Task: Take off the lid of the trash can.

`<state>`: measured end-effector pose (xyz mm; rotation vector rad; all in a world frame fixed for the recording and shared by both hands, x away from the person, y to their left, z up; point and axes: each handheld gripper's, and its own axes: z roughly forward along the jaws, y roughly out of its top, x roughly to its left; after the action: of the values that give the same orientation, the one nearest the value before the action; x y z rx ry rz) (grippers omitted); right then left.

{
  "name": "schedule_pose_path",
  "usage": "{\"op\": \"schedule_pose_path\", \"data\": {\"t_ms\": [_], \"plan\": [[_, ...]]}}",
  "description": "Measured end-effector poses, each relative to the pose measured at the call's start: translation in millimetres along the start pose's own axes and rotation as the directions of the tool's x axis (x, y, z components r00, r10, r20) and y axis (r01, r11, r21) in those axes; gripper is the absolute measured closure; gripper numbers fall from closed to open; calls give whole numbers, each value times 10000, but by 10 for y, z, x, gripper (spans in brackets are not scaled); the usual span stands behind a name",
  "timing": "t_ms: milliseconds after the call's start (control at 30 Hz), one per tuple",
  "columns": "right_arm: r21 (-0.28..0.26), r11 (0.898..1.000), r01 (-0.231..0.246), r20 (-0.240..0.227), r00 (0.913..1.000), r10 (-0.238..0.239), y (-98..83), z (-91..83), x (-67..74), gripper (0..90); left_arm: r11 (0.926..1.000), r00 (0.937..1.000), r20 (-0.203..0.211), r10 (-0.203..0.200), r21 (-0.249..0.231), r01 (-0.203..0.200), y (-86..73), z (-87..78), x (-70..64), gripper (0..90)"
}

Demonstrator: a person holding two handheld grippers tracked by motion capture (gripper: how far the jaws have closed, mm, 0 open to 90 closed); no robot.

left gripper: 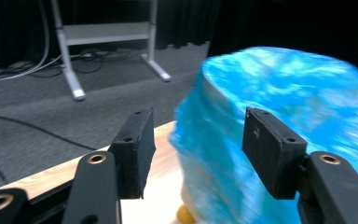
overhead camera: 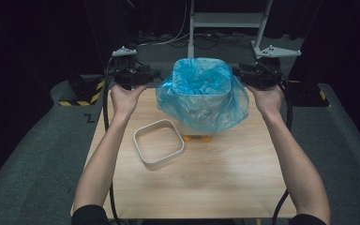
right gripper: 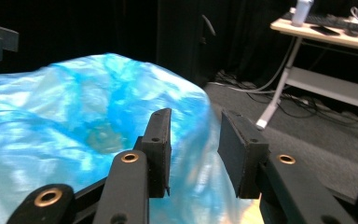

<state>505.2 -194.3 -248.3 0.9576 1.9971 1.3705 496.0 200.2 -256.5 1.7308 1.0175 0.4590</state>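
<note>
One bin [overhead camera: 201,105] sits toward the far middle of the table [overhead camera: 225,187], with one blue bag [overhead camera: 201,91] draped over its rim and hanging down the sides. One loose square ring [overhead camera: 159,143] lies just in front-left of it on the wood. I count two grippers: left gripper [overhead camera: 154,75] is just beside the bag's left edge, jaws apart with nothing pinched between them. Right gripper [overhead camera: 238,72] is the same deal on the bag's right side, jaws apart, nothing clamped. Two little orange feet [overhead camera: 198,138] peek out under the bag.
</note>
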Motion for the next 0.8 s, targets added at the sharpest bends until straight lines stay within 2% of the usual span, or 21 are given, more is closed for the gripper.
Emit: {"op": "schedule_pose_path", "data": {"t_ms": [133, 200, 333, 467, 567, 633, 800], "plan": [[138, 9992, 381, -133, 9992, -379, 20, 4, 105, 634, 9979, 9984, 145, 539, 352, -544, -87, -58, -116, 451], [268, 9986, 464, -165, 9988, -459, 19, 38, 133, 636, 9973, 9977, 341, 590, 423, -604, -132, -72, -152, 465], [519, 9974, 490, -402, 9981, -470, -5, 117, 125, 752, 9931, 9947, 539, 871, 740, -910, -199, -37, -184, 581], [595, 9969, 517, -479, 9977, -488, -22, 127, 91, 892, 9926, 9936, 575, 974, 666, -1011, -274, 3, -180, 757], [576, 9969, 532, -327, 9981, -514, -22, 94, 70, 900, 9887, 9917, 523, 1174, 877, -1217, -334, 47, -181, 838], [495, 9974, 516, -228, 9985, -505, -21, 61, 46, 900, 9858, 9913, 599, 1171, 1137, -1233, -377, 94, -174, 871], [595, 9967, 559, -24, 9984, -558, -46, 54, 15, 900, 9750, 9911, 625, 1177, 1819, -1273, -473, 257, -159, 899]]}}
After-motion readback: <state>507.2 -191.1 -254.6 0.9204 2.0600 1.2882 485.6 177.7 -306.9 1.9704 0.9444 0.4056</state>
